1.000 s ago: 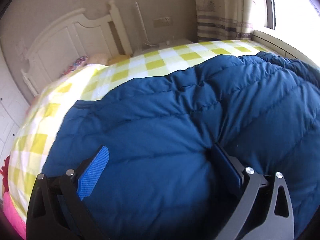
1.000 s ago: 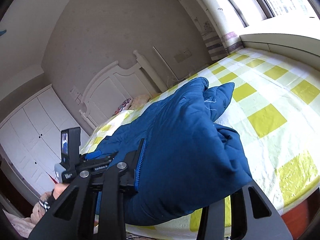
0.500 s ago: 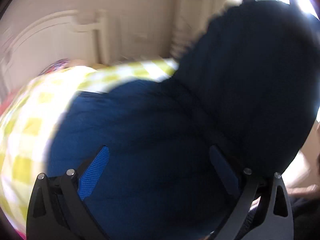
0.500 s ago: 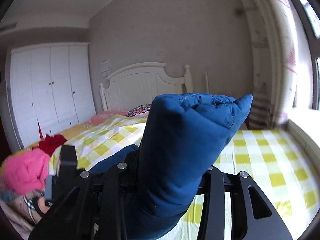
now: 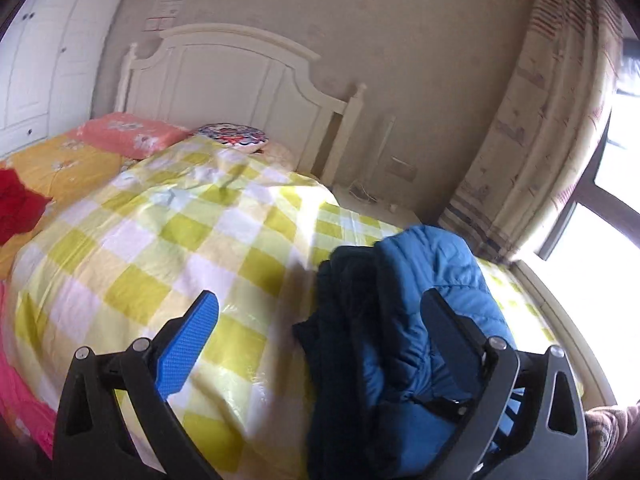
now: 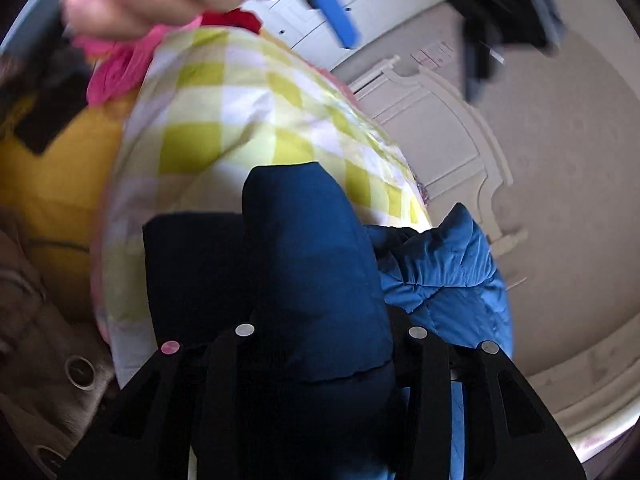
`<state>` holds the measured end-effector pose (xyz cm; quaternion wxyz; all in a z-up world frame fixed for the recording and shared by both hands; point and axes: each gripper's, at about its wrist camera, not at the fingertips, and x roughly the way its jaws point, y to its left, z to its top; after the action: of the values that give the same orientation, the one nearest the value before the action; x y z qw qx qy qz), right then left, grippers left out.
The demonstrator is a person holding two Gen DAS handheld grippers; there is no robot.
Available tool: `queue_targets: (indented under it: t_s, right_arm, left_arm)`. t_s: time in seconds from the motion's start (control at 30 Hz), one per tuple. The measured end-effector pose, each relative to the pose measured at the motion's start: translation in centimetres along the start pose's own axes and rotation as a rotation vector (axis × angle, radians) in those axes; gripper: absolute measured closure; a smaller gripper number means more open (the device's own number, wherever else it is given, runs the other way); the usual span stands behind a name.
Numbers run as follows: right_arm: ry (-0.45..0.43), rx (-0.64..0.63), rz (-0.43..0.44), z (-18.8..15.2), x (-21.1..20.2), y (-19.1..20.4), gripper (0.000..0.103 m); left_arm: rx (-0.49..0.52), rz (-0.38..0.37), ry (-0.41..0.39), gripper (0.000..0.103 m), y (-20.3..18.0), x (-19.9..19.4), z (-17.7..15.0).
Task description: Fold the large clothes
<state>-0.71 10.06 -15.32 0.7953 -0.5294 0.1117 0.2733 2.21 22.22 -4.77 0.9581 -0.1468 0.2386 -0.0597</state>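
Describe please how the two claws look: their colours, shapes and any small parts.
The left claw has black angular arms with triangular cut-outs and silver rivets; its fingers carry textured blue pads. The right claw has the same black frame and round silver rivets, one looking pink. No cables or markings are visible.

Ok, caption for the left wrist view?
Open left gripper above yellow-checked bed cover, bunched blue padded jacket against its right finger.
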Motion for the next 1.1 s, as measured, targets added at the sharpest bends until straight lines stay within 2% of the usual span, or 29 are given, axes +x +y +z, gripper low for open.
queue_targets:
  t_s: [0.07, 0.1, 0.2, 0.3, 0.37, 0.43, 0.47, 0.5, 0.53, 0.57, 0.7, 0.73, 0.77, 0.8, 0.87, 0.9, 0.97, 1.03, 1.1]
  right_arm:
    - [-0.022, 0.046, 0.029, -0.2, -0.3, -0.9, 0.065]
    - [-0.048, 0.086, 0.033, -0.6, -1.1, -1.7, 0.069]
    - [-0.134, 0.212, -0.006, -1.2, -3.7, -4.6, 0.073]
    - [-0.203, 0.265, -0.029, -1.2, -5.2, -6.8, 0.073]
    - [-0.181, 0.228, 0.006, -1.1, -4.6, -6.1, 0.073]
    - [-0.118, 0.137, 0.064, -1.1, -2.2, -3.0, 0.071]
    - [-0.089, 0.074, 0.064, -1.0, -1.1, -1.2, 0.070]
    - [-0.087, 0.001, 0.019, -1.0, -0.5, 0.7, 0.068]
    - [-0.085, -0.055, -0.021, -1.0, -0.2, 2.0, 0.066]
    - [-0.079, -0.075, -0.025, -0.9, -0.5, 2.5, 0.065]
    - [-0.083, -0.027, 0.021, -1.3, -1.1, 1.3, 0.051]
    - [-0.089, -0.032, 0.021, -1.5, -1.4, 1.3, 0.042]
    - [-0.100, -0.039, 0.028, -1.5, -1.8, 1.4, 0.034]
    - [-0.117, -0.039, 0.061, -1.8, -2.6, 1.1, 0.029]
    - [-0.161, 0.012, 0.137, -2.6, -4.4, -0.1, 0.029]
    - [-0.186, 0.065, 0.169, -3.1, -5.4, -1.3, 0.030]
    - [-0.239, 0.196, 0.210, -4.4, -6.8, -4.7, 0.034]
    - [-0.271, 0.358, 0.221, -5.8, -7.0, -8.7, 0.037]
    - [-0.266, 0.544, 0.210, -8.1, -5.9, -13.7, 0.041]
  left_arm:
    - [0.069, -0.023, 0.003, 0.003, -1.8, 0.6, 1.3]
    - [0.137, -0.035, -0.001, 0.003, -3.7, 1.0, 2.1]
    - [0.271, -0.045, -0.042, 0.003, -7.2, 2.2, 4.9]
    - [0.318, -0.059, -0.074, 0.003, -9.3, 1.8, 7.1]
    - [0.360, -0.074, -0.074, 0.003, -11.0, 1.8, 8.4]
    - [0.403, -0.079, -0.044, 0.003, -12.6, 2.7, 9.0]
    - [0.425, -0.083, -0.021, 0.003, -13.4, 3.4, 9.0]
    - [0.458, -0.079, 0.015, 0.003, -14.4, 4.6, 8.7]
    - [0.490, -0.063, 0.043, 0.003, -15.2, 5.7, 8.3]
    - [0.522, -0.037, 0.074, 0.003, -15.8, 7.3, 7.7]
    - [0.608, 0.093, 0.203, 0.003, -16.1, 14.6, 4.4]
    - [0.617, 0.131, 0.237, 0.003, -15.4, 16.5, 3.2]
    - [0.641, 0.203, 0.281, 0.002, -14.2, 19.4, 1.1]
    - [0.610, 0.163, 0.278, 0.002, -12.5, 20.7, -0.1]
    - [0.457, 0.081, 0.274, 0.002, -9.0, 21.3, -0.2]
    - [0.405, 0.087, 0.281, 0.002, -7.6, 21.3, -0.1]
    - [0.392, 0.123, 0.252, 0.002, -6.2, 21.0, -0.5]
    - [0.373, 0.117, 0.246, 0.002, -5.7, 20.9, -0.6]
    - [0.371, 0.121, 0.241, 0.002, -5.6, 20.9, -0.6]
